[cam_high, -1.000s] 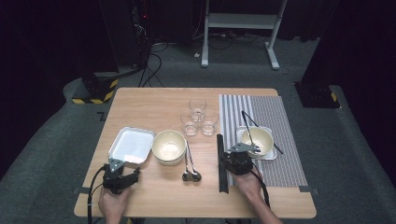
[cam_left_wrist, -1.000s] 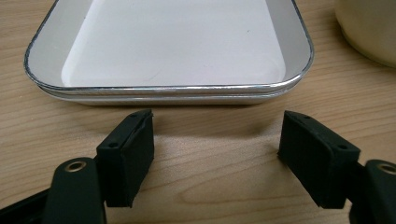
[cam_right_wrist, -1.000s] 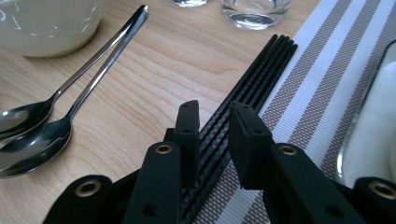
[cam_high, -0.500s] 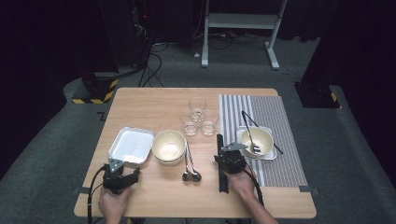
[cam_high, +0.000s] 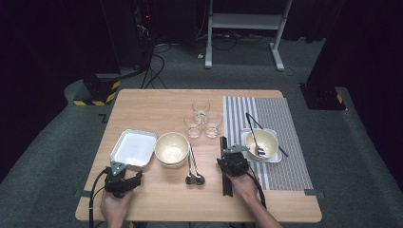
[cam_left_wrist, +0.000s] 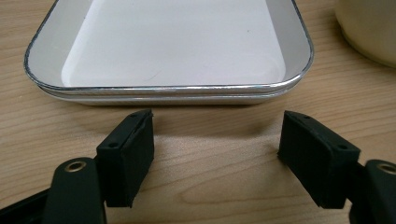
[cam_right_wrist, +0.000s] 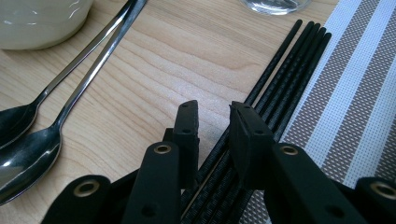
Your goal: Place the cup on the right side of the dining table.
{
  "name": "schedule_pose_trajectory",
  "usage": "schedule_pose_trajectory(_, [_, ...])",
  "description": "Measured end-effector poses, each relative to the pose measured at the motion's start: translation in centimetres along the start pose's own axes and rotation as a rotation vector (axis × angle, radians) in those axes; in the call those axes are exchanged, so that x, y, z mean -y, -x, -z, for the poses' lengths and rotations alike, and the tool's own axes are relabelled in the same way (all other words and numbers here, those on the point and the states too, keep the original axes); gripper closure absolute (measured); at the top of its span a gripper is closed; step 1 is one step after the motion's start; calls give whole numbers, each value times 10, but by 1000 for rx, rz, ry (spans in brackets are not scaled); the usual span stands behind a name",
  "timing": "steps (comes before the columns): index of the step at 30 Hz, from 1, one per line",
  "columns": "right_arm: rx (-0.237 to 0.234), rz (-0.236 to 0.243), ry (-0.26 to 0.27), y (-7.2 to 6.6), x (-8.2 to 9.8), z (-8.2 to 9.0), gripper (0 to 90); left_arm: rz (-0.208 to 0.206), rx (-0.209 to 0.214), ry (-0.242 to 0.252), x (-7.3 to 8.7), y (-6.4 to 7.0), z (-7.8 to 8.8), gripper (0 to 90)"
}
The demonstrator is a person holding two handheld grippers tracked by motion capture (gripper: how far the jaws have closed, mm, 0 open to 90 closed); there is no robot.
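At the left of the light wooden table [cam_high: 157,102], the left gripper [cam_high: 122,182] rests near the front edge, its jaws wide apart with only bare wood between them. Just ahead of its pads lies the white rectangular enamel tray with a thin metal rim [cam_left_wrist: 173,49], a long side facing the gripper. To the right of the tray stands a cream ceramic bowl [cam_high: 172,149], then two steel spoons [cam_high: 193,167] lying side by side, bowls toward the person and handles pointing away. Behind them stand three clear drinking glasses [cam_high: 201,118].

Further right, the right gripper [cam_right_wrist: 214,122] hovers over a bundle of black slender chopsticks [cam_right_wrist: 285,60]. Its jaws stand a narrow gap apart, straddling the sticks without pressing on them. The chopsticks lie flat along the left edge of the grey-and-white striped woven placemat [cam_high: 280,118], long axis running from the person toward the far side, tips pointing away toward the glasses. On the placemat sits a second cream bowl [cam_high: 262,142] with a spoon in it.
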State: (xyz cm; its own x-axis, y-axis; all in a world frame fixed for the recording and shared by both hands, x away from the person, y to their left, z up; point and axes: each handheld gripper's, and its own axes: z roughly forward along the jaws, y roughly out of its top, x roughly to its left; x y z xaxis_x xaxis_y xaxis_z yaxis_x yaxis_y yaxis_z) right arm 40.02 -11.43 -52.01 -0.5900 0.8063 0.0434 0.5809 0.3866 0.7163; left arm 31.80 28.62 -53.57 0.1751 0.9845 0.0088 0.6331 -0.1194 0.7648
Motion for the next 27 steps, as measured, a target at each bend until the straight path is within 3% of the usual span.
schedule_pose_trajectory(17, [1,28,-29,-8,1,-2,779,0,0,0,0,0,0,267])
schedule_pose_trajectory(27, [-14,59,-29,-21,2,-4,809,0,0,0,0,0,0,267])
